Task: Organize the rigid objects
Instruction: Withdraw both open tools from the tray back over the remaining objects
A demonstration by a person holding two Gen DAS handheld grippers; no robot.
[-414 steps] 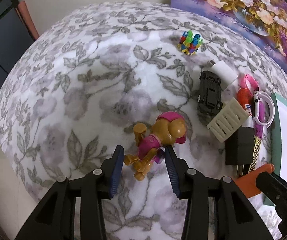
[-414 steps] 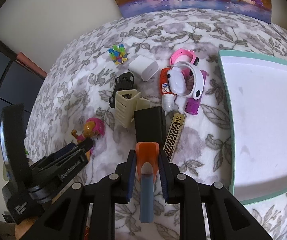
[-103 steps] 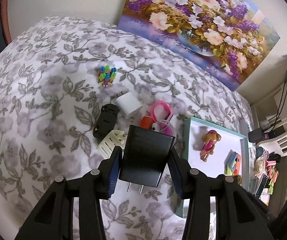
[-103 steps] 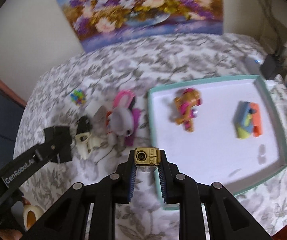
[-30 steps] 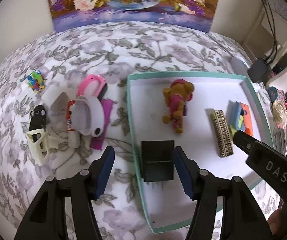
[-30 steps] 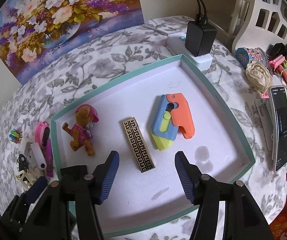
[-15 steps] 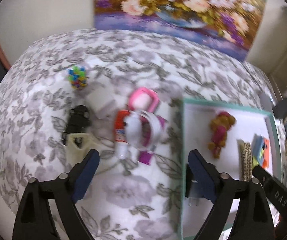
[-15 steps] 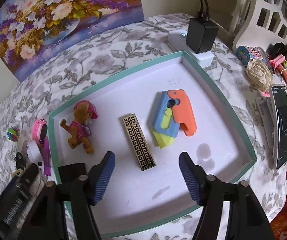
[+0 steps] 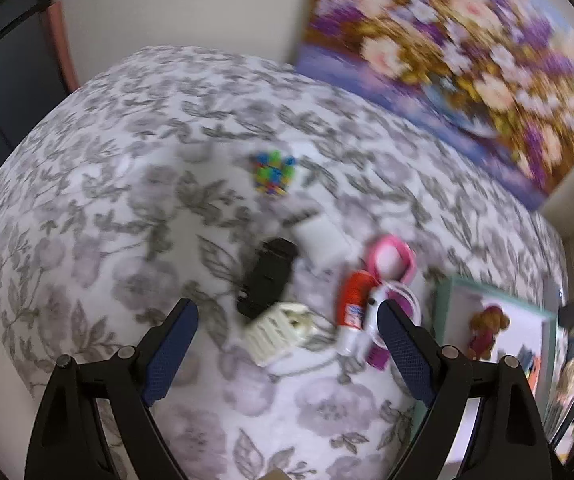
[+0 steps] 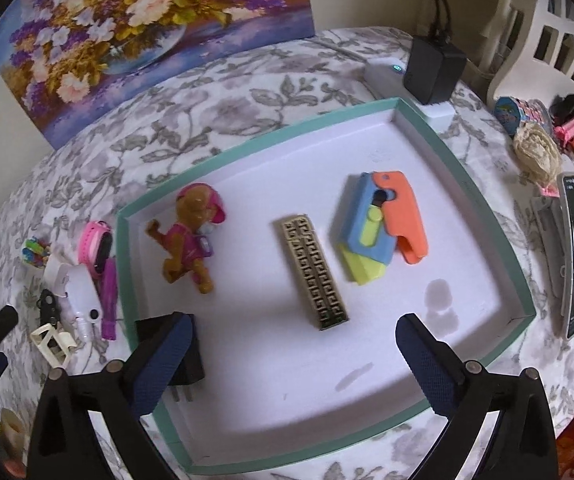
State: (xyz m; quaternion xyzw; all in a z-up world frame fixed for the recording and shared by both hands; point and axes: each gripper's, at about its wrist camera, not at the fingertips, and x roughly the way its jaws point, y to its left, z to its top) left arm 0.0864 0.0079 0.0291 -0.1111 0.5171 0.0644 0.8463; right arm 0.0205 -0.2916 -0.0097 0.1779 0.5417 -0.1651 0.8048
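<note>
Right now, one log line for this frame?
tray: dog toy, gold bar, blue-orange toy, black adapter | left gripper: jaws open, empty, over cream rack | right gripper: just opened, empty

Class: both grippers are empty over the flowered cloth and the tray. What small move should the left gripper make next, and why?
Probably lower the left gripper onto the cream rack. Its jaws, just opened, hold nothing, and the rack lies between them on the cloth, outside the tray. The black car touches the rack, so go gently. The right gripper, also just opened, is empty over the tray.
</note>
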